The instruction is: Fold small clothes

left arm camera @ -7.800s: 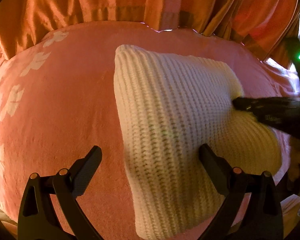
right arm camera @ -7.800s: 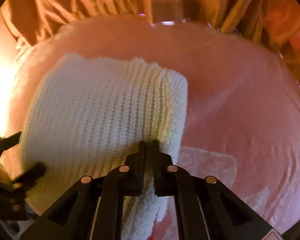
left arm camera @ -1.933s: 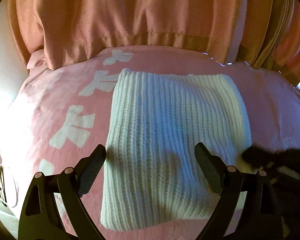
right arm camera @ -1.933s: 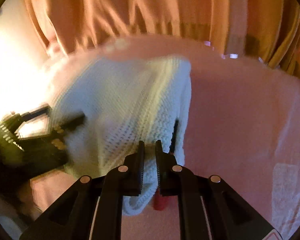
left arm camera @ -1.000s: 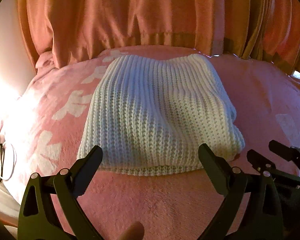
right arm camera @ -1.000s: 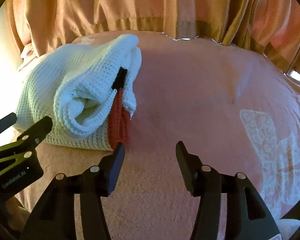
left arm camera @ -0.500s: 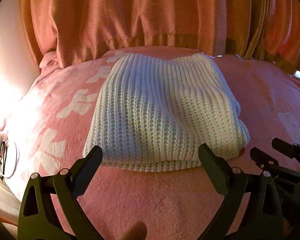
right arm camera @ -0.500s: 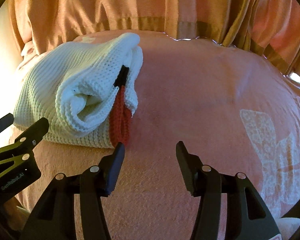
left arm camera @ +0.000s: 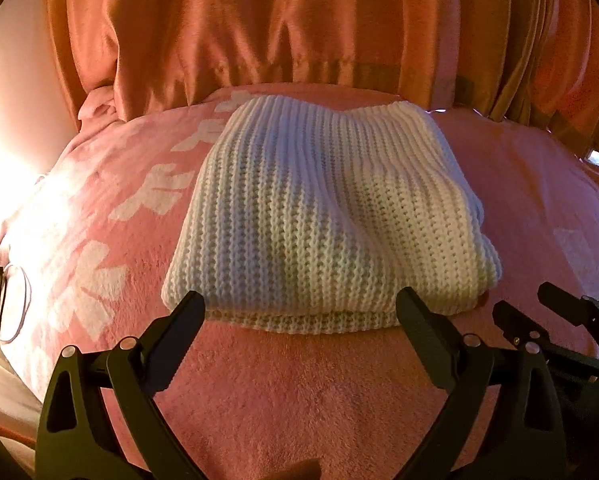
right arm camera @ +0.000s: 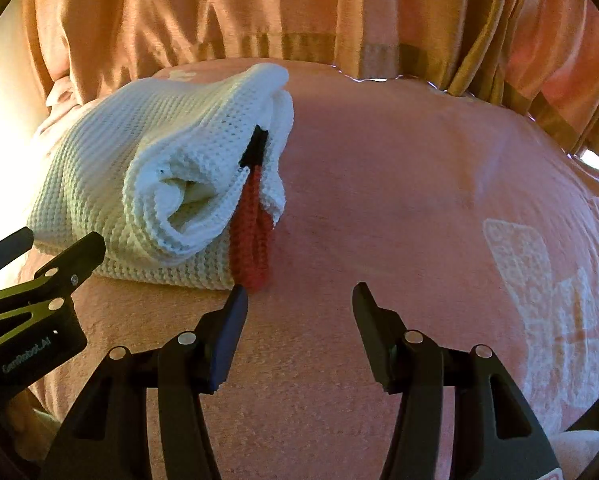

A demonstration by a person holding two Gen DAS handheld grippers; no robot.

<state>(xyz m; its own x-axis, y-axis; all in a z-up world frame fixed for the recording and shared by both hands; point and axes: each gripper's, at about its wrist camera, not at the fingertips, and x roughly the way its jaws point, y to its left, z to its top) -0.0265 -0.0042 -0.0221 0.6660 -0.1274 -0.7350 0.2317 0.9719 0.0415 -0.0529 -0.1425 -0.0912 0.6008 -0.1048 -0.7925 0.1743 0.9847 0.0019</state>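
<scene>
Left tool (left arm camera: 299,312) released, jaws spread wide, tips just short of the near edge of the folded white chunky-knit sweater (left arm camera: 327,216); nothing between them. Right tool (right arm camera: 299,300) also released, jaws apart over bare blanket, empty; its left tip sits just beside a red knit trim (right arm camera: 251,236) hanging from the sweater's open fold. Sweater lies on the pink fleece blanket with white prints (left arm camera: 299,392); orange satin curtain (left arm camera: 299,20) hangs behind.
</scene>
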